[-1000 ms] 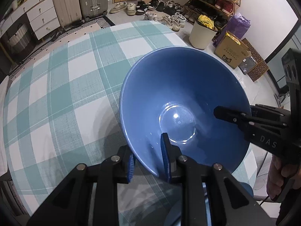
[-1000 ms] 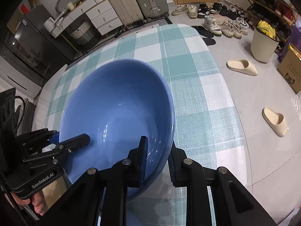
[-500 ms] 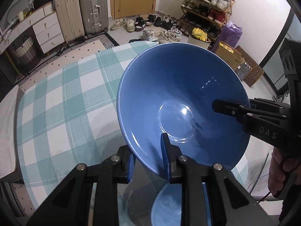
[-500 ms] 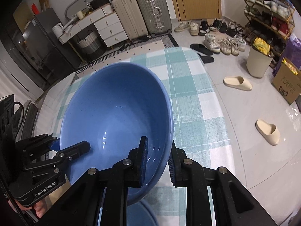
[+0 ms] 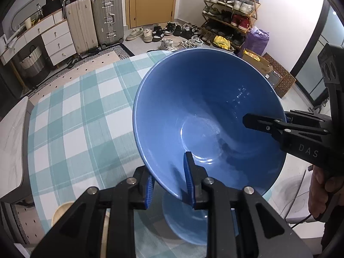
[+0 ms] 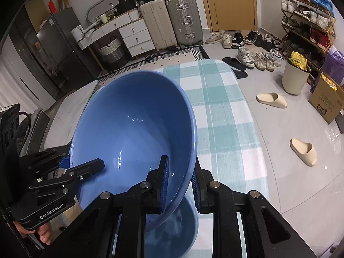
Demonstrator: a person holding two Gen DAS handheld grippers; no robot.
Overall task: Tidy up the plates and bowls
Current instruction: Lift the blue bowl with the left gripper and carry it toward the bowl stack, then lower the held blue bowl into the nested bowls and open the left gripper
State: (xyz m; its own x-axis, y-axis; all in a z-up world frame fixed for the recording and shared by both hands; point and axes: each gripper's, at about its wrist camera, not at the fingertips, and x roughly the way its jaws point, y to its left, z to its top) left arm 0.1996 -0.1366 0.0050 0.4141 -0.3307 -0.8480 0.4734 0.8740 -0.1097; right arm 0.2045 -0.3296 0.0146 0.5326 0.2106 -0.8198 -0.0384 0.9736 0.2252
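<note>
A large blue bowl (image 5: 204,107) (image 6: 133,129) hangs tilted above the checked tablecloth (image 5: 75,118) (image 6: 225,118), held by two opposite sides of its rim. My left gripper (image 5: 168,180) (image 6: 82,163) is shut on the near rim in its own view, one finger inside and one outside. My right gripper (image 6: 179,178) (image 5: 266,121) is shut on the opposite rim the same way. Directly below the bowl lies a second blue dish (image 5: 189,221) (image 6: 180,225), partly hidden by the bowl and my fingers.
A pale wooden dish (image 5: 62,212) lies at the table's near left corner. A grey seat (image 5: 10,139) stands along the table's left side. On the floor to the right are slippers (image 6: 272,100), a bin (image 6: 294,79) and a cardboard box (image 6: 326,101).
Both grippers have risen with the blue bowl, which now hangs higher over the table. The second blue dish beneath it has come into view.
</note>
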